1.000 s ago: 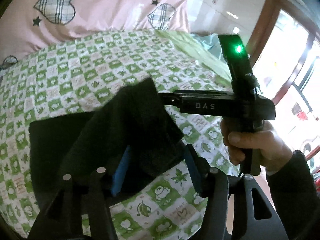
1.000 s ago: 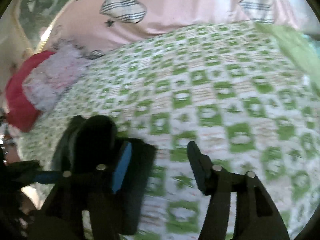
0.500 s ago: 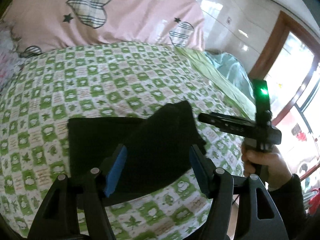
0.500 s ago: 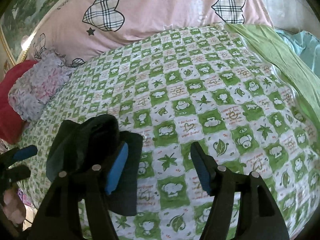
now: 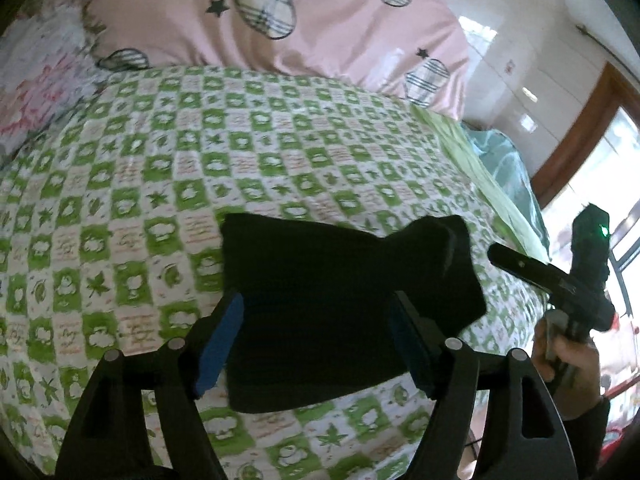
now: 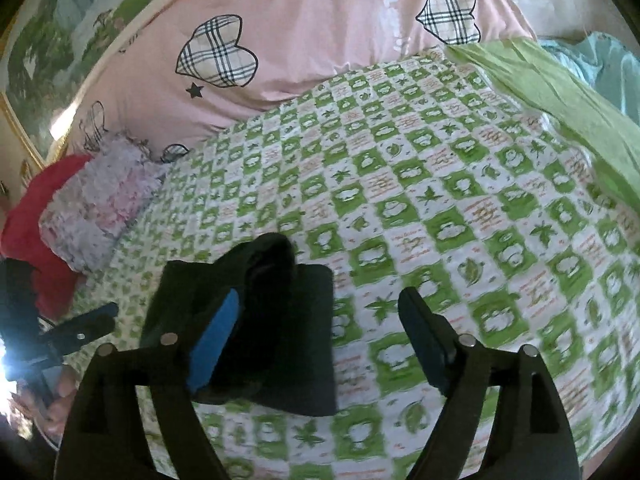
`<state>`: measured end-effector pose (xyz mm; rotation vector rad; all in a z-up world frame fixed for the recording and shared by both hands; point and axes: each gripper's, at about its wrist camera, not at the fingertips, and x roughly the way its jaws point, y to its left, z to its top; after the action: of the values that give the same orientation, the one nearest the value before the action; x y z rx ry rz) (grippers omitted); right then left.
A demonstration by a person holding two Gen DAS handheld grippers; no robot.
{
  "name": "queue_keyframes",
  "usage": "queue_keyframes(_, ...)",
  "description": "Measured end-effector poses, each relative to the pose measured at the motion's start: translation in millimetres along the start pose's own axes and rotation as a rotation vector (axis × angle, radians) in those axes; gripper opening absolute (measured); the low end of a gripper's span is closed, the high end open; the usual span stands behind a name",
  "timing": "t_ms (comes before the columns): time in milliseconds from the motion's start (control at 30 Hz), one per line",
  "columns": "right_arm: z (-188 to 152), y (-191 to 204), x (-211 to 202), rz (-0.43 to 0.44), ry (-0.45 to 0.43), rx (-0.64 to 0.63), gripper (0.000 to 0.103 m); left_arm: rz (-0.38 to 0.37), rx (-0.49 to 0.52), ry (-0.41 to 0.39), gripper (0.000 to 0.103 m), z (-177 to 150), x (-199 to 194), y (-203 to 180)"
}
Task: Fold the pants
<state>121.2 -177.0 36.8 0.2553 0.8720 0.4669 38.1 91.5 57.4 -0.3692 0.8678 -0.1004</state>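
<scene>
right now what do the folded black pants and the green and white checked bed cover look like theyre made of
The folded black pants look like a soft matte knit or fleece: no sheen, thick rounded fold edges, though too dark to tell the weave. The green and white checked bed cover looks like thin printed cotton: flat, dull, with leaf and cloud motifs and fine wrinkles.

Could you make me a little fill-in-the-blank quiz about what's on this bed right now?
1. The folded pants are ____ in colour.
2. They lie on a white and ____ checkered bedspread.
3. The pink pillow is printed with plaid ____.
4. Neither the left gripper nor the right gripper ____ the pants.

Missing words: black; green; hearts; holds
</scene>
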Motion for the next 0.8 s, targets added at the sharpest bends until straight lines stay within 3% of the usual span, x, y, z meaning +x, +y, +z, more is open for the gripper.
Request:
queue_keyframes(267,-17.8,11.8,23.3,0.055,0.048,0.046,0.086,0.005,-0.061,0.035,0.076,-1.2,12.6,22.2)
queue_keyframes(800,-27.2,13.8,35.5,0.058,0.084,0.063,0.086,0.01,-0.114,0.093,0.076,-5.0,39.8,37.6)
